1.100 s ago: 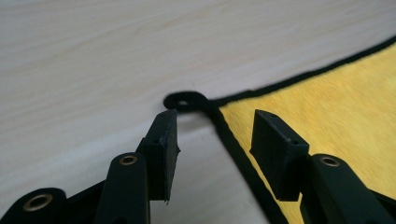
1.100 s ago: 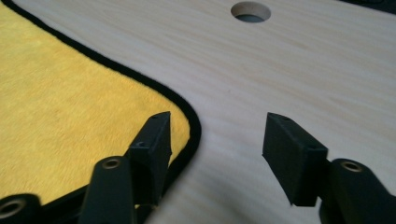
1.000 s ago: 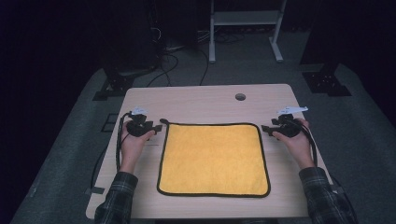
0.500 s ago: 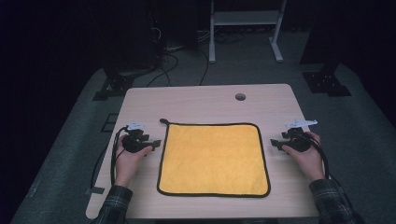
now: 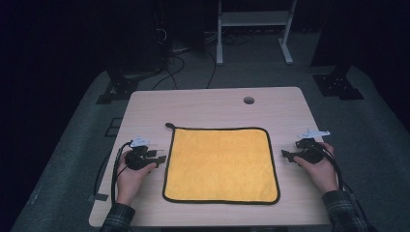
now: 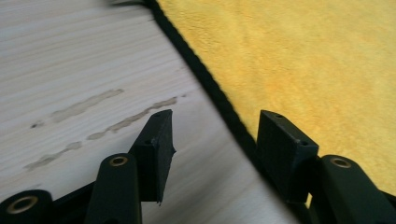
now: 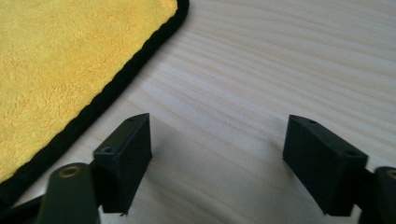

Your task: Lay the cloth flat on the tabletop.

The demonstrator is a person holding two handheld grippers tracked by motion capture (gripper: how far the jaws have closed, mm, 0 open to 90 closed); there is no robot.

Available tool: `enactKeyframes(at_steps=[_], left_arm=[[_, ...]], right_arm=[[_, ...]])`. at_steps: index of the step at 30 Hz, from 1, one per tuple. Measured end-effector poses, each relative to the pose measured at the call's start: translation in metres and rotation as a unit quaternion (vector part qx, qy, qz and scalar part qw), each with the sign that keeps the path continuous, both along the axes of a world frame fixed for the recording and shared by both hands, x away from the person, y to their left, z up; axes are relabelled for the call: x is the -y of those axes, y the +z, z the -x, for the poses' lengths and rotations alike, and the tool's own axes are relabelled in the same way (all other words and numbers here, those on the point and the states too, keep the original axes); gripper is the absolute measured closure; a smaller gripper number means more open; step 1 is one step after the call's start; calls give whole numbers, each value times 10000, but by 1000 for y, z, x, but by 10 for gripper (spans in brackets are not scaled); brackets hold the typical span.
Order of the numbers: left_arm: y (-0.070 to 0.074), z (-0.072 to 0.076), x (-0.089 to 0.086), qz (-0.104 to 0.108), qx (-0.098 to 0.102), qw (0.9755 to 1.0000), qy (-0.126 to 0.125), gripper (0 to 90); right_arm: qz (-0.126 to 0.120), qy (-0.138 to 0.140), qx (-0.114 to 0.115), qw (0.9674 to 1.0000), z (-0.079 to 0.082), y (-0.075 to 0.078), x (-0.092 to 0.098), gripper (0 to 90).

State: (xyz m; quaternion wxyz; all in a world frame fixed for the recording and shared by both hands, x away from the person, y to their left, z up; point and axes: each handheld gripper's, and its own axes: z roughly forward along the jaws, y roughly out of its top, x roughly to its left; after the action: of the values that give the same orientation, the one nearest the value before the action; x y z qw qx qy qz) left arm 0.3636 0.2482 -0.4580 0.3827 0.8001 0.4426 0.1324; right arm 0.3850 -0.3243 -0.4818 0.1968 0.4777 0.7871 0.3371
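Cloth: yellow cloth (image 5: pixel 221 164) lies flat and unfolded; you have nothing done yet
Left gripper (image 5: pixel 158 157): 9 o'clock edge; jaws apart
Right gripper (image 5: pixel 287 156): 3 o'clock edge; jaws apart, empty

Bare table (image 5: pixel 212 108) surrounds the flat yellow cloth (image 5: pixel 220 164); nothing upright blocks either tongs.

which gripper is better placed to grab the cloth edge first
Probably left: the left gripper is open with the yellow cloth edge between its jaws. The right gripper, also open, has only bare table between its jaws.
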Motion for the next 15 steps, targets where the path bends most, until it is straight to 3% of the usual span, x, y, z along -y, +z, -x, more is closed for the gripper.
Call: enactKeyframes(at_steps=[5, 10, 15], left_arm=[[-1, 0, 7, -12, -15, 10000, -20, 514], [-4, -1, 14, -62, -48, 9998, 165, 501], [-6, -3, 19, -80, -33, 9999, 128, 497]], right_arm=[[-78, -44, 139, 9999, 1, -4, -2, 173], [-72, -74, 142, 9998, 0, -4, -3, 164], [-72, -76, 142, 9998, 0, -4, -3, 164]])
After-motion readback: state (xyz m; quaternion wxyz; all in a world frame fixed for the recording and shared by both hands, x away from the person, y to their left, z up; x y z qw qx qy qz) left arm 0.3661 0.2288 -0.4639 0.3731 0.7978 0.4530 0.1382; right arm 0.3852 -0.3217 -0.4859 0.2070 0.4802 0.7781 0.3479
